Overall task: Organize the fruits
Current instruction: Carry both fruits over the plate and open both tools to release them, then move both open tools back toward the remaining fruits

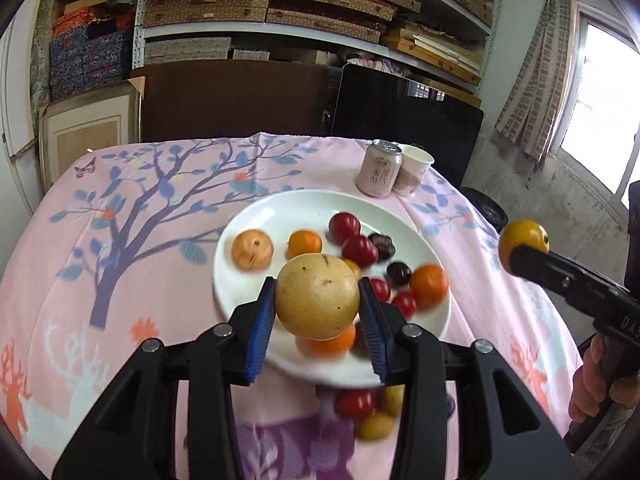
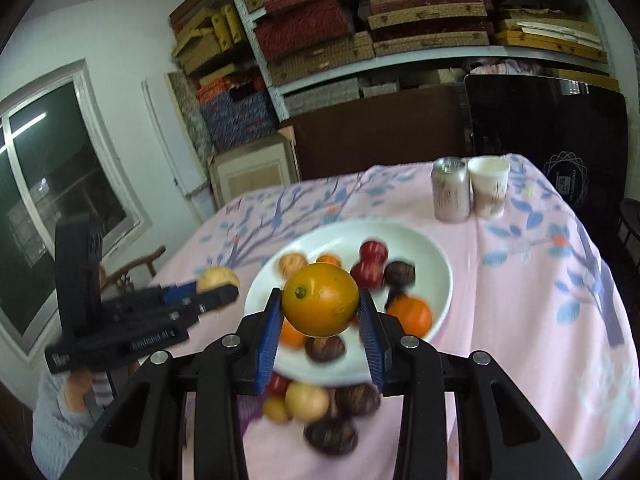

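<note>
Fruit fills both grippers. The left gripper (image 1: 318, 296) has its jaws clamped on a pale tan pear (image 1: 317, 297), round, dull-skinned and flecked with small brown spots, held in the air above the near edge of the white plate (image 1: 280, 208). The right gripper (image 2: 320, 306) has its jaws clamped on an orange (image 2: 320, 300), glossy, deep yellow-orange with a green stem scar, likewise held above the plate. On the plate lie red, dark purple and orange fruits, blurred. More fruits (image 1: 368, 412) lie on the cloth just in front of the plate. The table is covered by a pink cloth (image 1: 140, 240) printed with a blue-leaved tree and deer. A pink can (image 1: 379, 168) and a paper cup (image 1: 414, 170) stand touching near the far edge. Behind, shelves (image 1: 280, 28) hold stacked woven boxes; a curtained window (image 1: 600, 92) is on the right.
</note>
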### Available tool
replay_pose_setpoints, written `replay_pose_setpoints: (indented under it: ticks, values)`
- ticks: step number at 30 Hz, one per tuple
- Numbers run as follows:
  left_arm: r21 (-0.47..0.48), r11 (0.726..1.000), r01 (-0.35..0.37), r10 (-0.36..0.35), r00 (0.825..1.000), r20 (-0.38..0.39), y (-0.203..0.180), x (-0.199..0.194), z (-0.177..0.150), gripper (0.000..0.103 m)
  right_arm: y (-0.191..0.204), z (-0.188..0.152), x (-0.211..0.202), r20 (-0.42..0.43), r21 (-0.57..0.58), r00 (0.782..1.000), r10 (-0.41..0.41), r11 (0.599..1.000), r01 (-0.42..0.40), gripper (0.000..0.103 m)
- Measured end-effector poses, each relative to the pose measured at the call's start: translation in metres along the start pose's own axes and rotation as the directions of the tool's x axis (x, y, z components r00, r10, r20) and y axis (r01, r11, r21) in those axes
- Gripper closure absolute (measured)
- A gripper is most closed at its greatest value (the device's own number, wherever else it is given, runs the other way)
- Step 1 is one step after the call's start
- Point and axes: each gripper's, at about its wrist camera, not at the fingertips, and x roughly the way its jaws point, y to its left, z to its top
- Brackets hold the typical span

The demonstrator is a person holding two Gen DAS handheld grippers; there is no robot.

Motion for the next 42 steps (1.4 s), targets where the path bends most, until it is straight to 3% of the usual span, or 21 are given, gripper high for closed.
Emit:
replay_pose_setpoints:
  ticks: [6, 12, 14, 15, 16, 23, 28, 33, 36, 39, 42]
  values:
    - [-0.022, 1.000, 0.009, -0.010, 0.998, -0.069, 0.012, 0.074, 0.040, 0.063, -0.037, 0.022, 0.063, -0.055, 0.042, 0.997, -0.060, 0.997, 0.063, 0.065]
    - [-0.061, 0.998, 0.016, -0.023, 0.993, -0.117, 0.025, 0.126, 0.056, 0.063, -0.053, 0.004, 0.103, -0.174, 0.037, 0.983, -0.062, 0.997, 0.070, 0.064]
    - [-0.082, 0.996, 0.035, -0.045, 0.991, -0.122, 0.027, 0.132, 0.055, 0.052, -0.053, 0.003, 0.103, -0.166, 0.060, 0.985, -0.048, 0.996, 0.059, 0.057]
    - [-0.091, 0.995, 0.037, -0.047, 0.993, -0.108, 0.028, 0.130, 0.053, 0.033, -0.052, 0.005, 0.099, -0.154, 0.067, 0.987, -0.039, 0.997, 0.050, 0.051]
    - [-0.095, 0.995, 0.034, -0.042, 0.995, -0.088, 0.028, 0.125, 0.051, 0.022, -0.050, 0.006, 0.094, -0.139, 0.064, 0.990, -0.038, 0.997, 0.047, 0.050]
    - [-0.130, 0.991, 0.035, -0.039, 0.999, -0.029, 0.036, 0.056, 0.033, 0.021, -0.033, 0.010, 0.035, -0.023, 0.095, 1.000, 0.015, 0.995, -0.013, 0.039]
    - [-0.079, 0.993, -0.086, 0.086, 0.996, 0.001, 0.035, 0.000, -0.015, 0.013, -0.028, -0.034, -0.007, 0.013, 0.135, 0.999, 0.030, 0.990, -0.032, 0.027]
    - [-0.078, 0.990, -0.121, 0.120, 0.993, -0.010, 0.027, -0.044, -0.079, 0.011, -0.044, -0.091, -0.021, -0.050, 0.228, 0.999, 0.000, 0.974, 0.012, 0.025]
    - [-0.106, 0.990, -0.099, 0.098, 0.995, -0.011, 0.022, -0.064, -0.110, 0.007, -0.042, -0.107, -0.027, -0.062, 0.229, 0.998, -0.003, 0.973, 0.017, 0.024]
    - [-0.123, 0.990, -0.075, 0.071, 0.997, -0.035, 0.015, -0.075, -0.140, 0.006, -0.040, -0.118, -0.030, -0.074, 0.243, 0.997, -0.015, 0.969, 0.033, 0.014]
    - [-0.096, 0.993, -0.066, 0.060, 0.996, -0.068, 0.002, -0.077, -0.156, 0.006, -0.041, -0.120, -0.032, -0.068, 0.255, 0.998, -0.002, 0.967, 0.019, 0.014]
